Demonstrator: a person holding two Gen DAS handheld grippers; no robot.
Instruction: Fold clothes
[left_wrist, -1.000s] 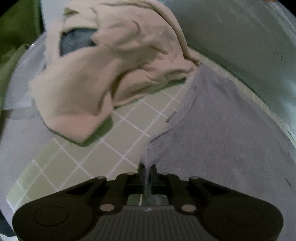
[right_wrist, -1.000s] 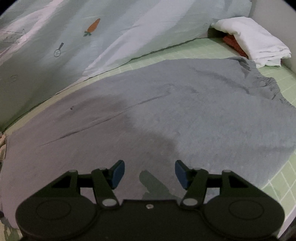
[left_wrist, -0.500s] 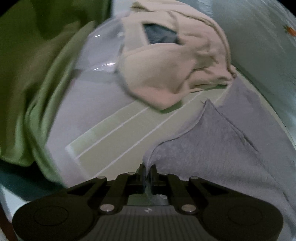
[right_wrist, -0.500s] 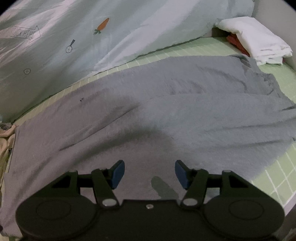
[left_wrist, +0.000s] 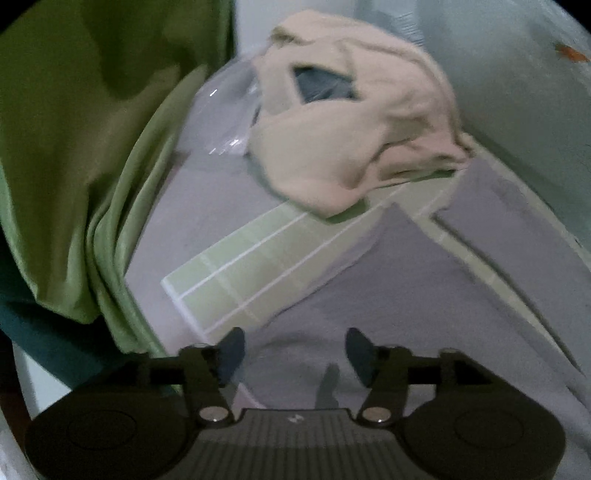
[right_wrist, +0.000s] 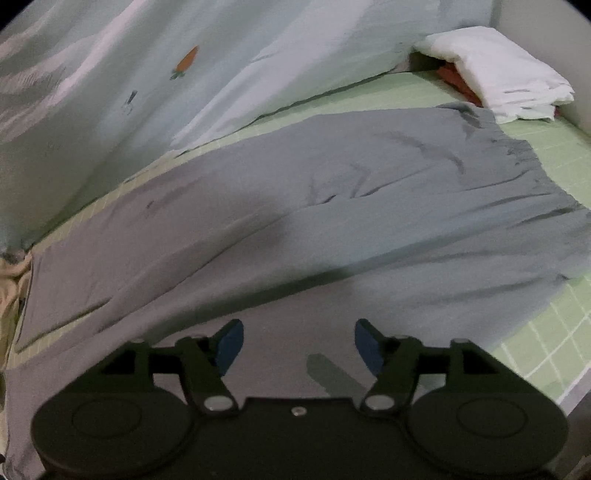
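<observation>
The grey garment (right_wrist: 332, 206) lies spread along the green checked bed sheet (right_wrist: 546, 332), beside the beige pile (left_wrist: 354, 122). Best smooth its creases before folding. The left tongs (left_wrist: 291, 350) have just been opening, nothing between them; the right tongs (right_wrist: 298, 347) have just been widening too, empty above the cloth.

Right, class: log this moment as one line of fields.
stage: fold laid | left gripper: jaws just opened, empty | right gripper: opening wider, empty | grey garment: flat on green checked sheet
</observation>
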